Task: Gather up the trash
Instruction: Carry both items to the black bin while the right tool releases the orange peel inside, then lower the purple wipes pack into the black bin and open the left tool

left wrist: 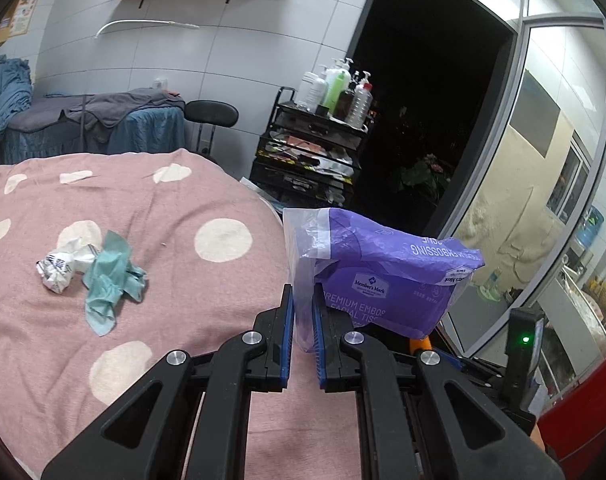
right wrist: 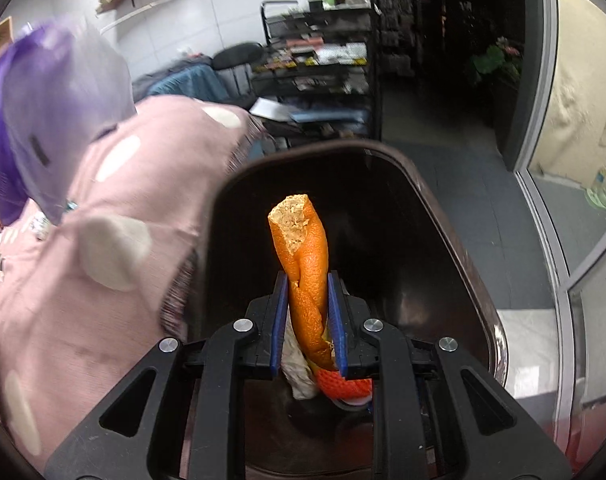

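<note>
My left gripper (left wrist: pixel 301 300) is shut on the clear edge of a purple facial-tissue wrapper (left wrist: pixel 383 272), held up past the edge of the pink dotted blanket (left wrist: pixel 163 216). A crumpled white paper (left wrist: pixel 65 264) and a teal tissue (left wrist: pixel 111 280) lie together on the blanket to the left. My right gripper (right wrist: pixel 308 284) is shut on a strip of orange peel (right wrist: pixel 303 240), which sticks up over the open mouth of a dark trash bin (right wrist: pixel 423 208). The purple wrapper (right wrist: pixel 55 112) shows blurred at the upper left of the right wrist view. Some trash lies at the bin's bottom (right wrist: pixel 327 384).
A black cart (left wrist: pixel 315 148) with bottles stands beyond the bed, beside a dark doorway (left wrist: pixel 431 120). A black stool (left wrist: pixel 211 114) and a second covered bed (left wrist: pixel 99 128) are behind. A glass partition (left wrist: pixel 543 200) runs along the right. Grey floor tiles (right wrist: pixel 463 184) surround the bin.
</note>
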